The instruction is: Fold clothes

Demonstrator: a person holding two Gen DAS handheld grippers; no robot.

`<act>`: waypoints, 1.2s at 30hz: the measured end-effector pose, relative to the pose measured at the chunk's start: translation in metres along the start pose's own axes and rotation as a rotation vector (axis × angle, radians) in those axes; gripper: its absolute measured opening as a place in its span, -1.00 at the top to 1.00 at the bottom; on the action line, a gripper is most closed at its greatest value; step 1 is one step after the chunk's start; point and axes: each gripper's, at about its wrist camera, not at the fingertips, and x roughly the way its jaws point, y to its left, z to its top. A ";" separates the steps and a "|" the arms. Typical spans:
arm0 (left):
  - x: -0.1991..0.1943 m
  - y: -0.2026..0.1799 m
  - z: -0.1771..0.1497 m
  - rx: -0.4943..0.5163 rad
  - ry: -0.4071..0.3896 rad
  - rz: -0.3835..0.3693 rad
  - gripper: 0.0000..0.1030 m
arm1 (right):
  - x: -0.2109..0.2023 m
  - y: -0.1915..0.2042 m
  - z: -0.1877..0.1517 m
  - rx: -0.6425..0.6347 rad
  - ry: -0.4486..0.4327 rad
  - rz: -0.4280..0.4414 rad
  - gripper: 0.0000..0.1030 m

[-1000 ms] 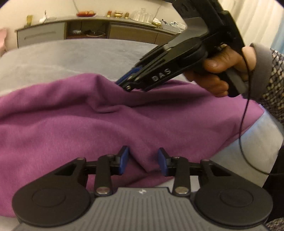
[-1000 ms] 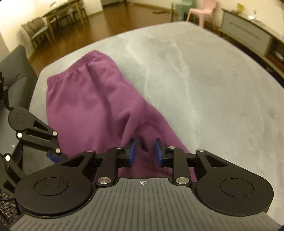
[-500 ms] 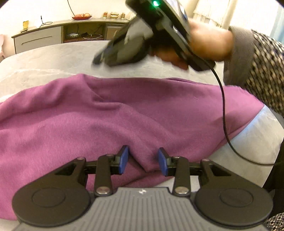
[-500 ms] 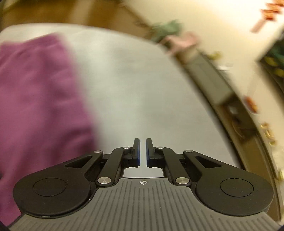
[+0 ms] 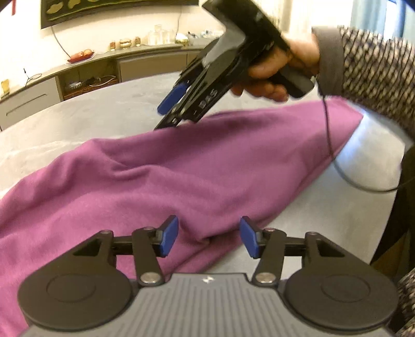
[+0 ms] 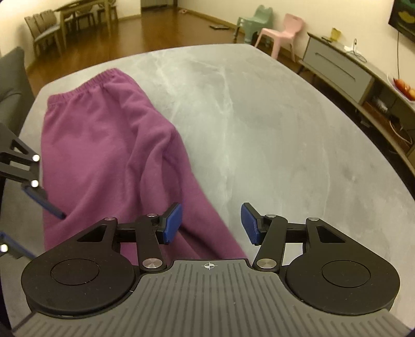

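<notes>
both grippers have just let go: the left gripper (image 5: 208,237) and right gripper (image 6: 211,224) now gape apart over the purple garment (image 6: 109,155), lying doubled lengthwise on the grey table (image 6: 272,129), so this fold looks laid.

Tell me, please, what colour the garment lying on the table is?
Plain purple garment, no pattern; the right wrist view shows it best.

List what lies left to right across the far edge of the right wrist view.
Dining table with chairs → green chair → pink chair → grey sideboard → fruit plate.
</notes>
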 end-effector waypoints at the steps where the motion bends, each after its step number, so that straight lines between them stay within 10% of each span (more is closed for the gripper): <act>1: 0.001 -0.002 -0.001 0.021 0.003 0.013 0.22 | -0.001 0.000 -0.003 -0.004 -0.001 -0.010 0.03; 3: 0.000 -0.003 0.000 0.042 -0.026 0.033 0.93 | 0.003 0.003 -0.005 -0.056 -0.002 -0.042 0.04; 7: -0.018 -0.002 0.001 0.050 -0.139 0.043 0.94 | 0.018 0.017 -0.001 -0.246 -0.001 -0.131 0.04; 16: -0.049 0.004 -0.008 0.026 -0.260 0.002 0.94 | 0.039 0.054 0.030 -0.586 0.011 0.065 -0.02; 24: -0.049 0.004 -0.021 0.054 -0.225 -0.036 0.94 | 0.062 0.038 0.055 -0.525 -0.067 0.016 0.03; 27: -0.060 0.008 -0.024 0.022 -0.268 -0.006 0.94 | 0.061 0.017 0.057 -0.434 -0.079 -0.087 0.09; 30: -0.078 0.019 -0.024 -0.026 -0.369 0.021 0.98 | 0.039 -0.004 0.054 -0.289 -0.042 -0.017 0.10; 36: -0.098 0.031 -0.026 -0.087 -0.479 0.053 1.00 | 0.006 0.010 0.004 -0.530 0.068 -0.033 -0.08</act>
